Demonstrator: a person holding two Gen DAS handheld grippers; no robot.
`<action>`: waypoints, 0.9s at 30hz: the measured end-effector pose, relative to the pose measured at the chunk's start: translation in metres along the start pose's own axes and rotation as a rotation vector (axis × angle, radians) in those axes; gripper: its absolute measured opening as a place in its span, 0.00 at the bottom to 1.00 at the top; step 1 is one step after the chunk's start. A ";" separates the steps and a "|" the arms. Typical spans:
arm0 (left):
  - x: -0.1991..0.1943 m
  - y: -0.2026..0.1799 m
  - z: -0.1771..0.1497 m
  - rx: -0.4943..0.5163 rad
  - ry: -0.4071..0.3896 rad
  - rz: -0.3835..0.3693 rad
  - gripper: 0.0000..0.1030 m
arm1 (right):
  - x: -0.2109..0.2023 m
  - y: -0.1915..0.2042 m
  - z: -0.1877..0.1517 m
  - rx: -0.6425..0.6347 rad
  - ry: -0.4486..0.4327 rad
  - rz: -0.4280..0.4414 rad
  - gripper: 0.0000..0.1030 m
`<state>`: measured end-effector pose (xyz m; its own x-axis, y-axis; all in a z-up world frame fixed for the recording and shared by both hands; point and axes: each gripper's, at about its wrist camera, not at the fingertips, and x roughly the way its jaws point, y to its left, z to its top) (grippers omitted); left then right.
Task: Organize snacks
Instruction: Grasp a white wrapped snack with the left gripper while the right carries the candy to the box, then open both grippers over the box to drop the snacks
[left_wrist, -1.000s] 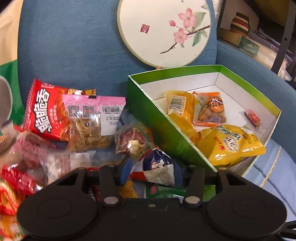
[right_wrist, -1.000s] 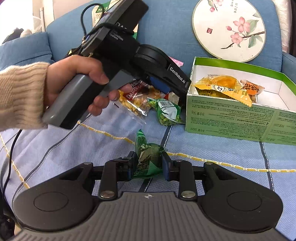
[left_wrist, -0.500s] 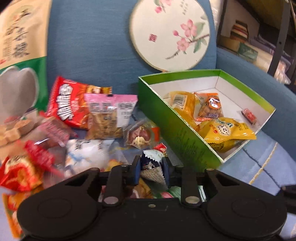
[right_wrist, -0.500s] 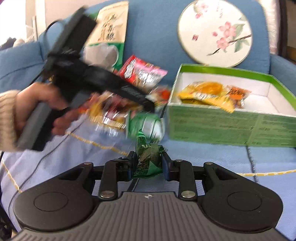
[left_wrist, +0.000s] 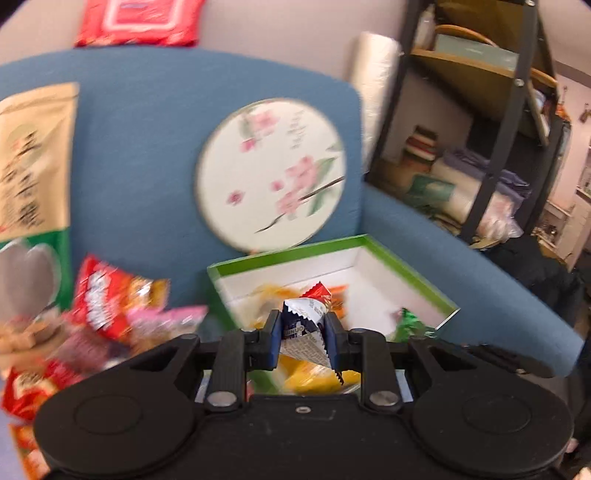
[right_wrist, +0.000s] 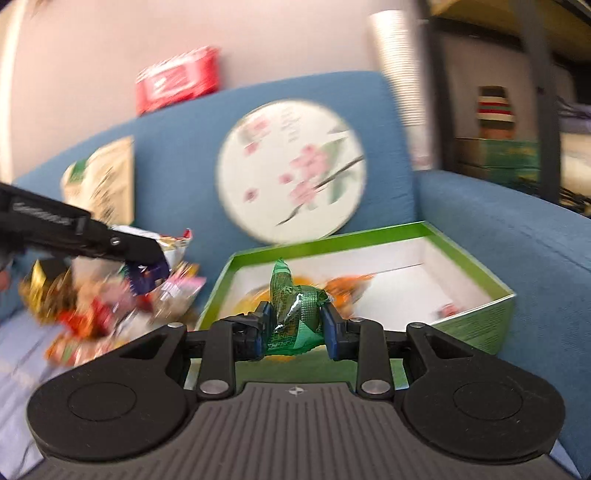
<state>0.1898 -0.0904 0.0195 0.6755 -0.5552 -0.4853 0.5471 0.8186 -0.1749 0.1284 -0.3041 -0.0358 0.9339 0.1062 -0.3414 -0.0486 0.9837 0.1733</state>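
Two grippers, each carrying a snack, by the green box (right_wrist: 476, 325).

The left gripper (left_wrist: 303, 338) pinches a blue-and-white packet (left_wrist: 303, 332) in front of the box; the right gripper (right_wrist: 295, 326) clamps a green packet (right_wrist: 293, 314) at the box's near wall. Loose snacks (left_wrist: 107, 317) lie left of the box.

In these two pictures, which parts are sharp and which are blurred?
Left wrist view: the left gripper and its white-and-blue packet are sharp; the snack pile and round fan are smeared. Right wrist view: the right gripper and green packet are sharp; the green box is smeared.
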 end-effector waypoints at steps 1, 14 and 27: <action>0.007 -0.008 0.003 0.012 -0.004 -0.001 0.38 | 0.003 -0.004 0.002 0.002 -0.009 -0.016 0.50; 0.082 -0.040 -0.005 0.042 0.053 -0.005 1.00 | 0.046 -0.030 0.003 -0.109 0.019 -0.186 0.97; -0.026 0.005 -0.039 -0.036 -0.064 0.226 1.00 | 0.014 0.013 -0.008 -0.207 -0.041 -0.036 1.00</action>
<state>0.1555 -0.0661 -0.0026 0.8092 -0.3649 -0.4604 0.3618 0.9270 -0.0988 0.1384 -0.2884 -0.0456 0.9498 0.0685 -0.3052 -0.0824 0.9961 -0.0329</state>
